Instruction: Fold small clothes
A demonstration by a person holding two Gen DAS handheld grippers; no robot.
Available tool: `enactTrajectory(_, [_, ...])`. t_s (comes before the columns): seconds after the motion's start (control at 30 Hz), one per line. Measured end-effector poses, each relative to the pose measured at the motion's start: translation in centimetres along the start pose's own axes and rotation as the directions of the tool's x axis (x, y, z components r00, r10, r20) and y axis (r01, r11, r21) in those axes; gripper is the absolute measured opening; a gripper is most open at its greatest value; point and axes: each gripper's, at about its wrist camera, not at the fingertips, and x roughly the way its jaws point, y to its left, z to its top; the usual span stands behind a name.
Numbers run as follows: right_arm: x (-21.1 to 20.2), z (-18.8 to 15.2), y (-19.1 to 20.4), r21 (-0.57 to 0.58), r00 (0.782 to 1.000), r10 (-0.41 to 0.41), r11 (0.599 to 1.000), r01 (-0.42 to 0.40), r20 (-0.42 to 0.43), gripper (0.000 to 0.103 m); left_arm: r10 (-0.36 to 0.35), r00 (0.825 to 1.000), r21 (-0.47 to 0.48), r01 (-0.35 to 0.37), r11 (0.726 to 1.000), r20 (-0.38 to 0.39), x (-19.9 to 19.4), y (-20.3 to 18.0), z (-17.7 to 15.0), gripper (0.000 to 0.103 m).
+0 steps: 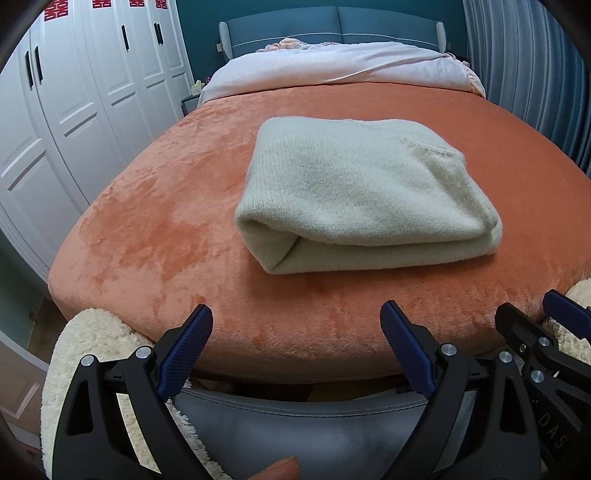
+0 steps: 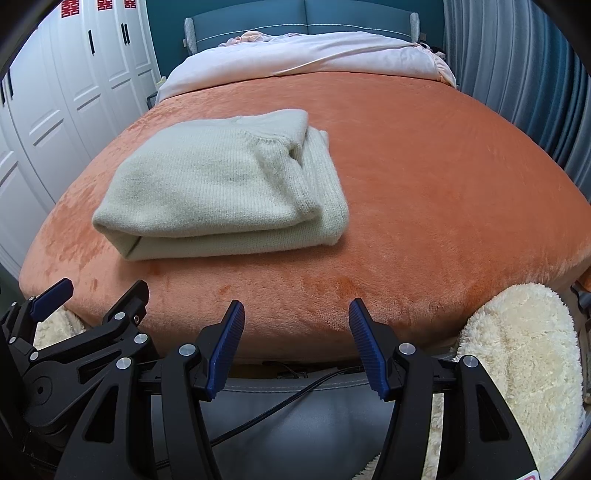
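A cream knitted sweater (image 1: 362,195) lies folded into a thick rectangle on the orange plush bedspread (image 1: 166,221). It also shows in the right wrist view (image 2: 221,188), left of centre. My left gripper (image 1: 297,321) is open and empty, held back at the foot edge of the bed, short of the sweater. My right gripper (image 2: 297,314) is open and empty too, at the same edge, to the right of the sweater. Each gripper shows at the side of the other's view: the right gripper (image 1: 546,325) and the left gripper (image 2: 92,295).
White wardrobe doors (image 1: 74,110) stand along the left. A rumpled white duvet (image 1: 332,70) lies at the head of the bed by a blue headboard (image 1: 332,29). Grey curtains (image 1: 535,74) hang on the right. Fluffy cream fabric (image 2: 517,350) and a grey bench (image 2: 314,424) sit below the grippers.
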Motion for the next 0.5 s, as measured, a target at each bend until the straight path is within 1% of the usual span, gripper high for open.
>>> enactTrajectory(0.5, [-0.06,0.0,-0.03,-0.002,1.0,-0.001,1.0,0.001,0.003,0.058,0.002,1.0,0.002,-0.002,1.0,0.001,-0.07,0.0,-0.04,0.089])
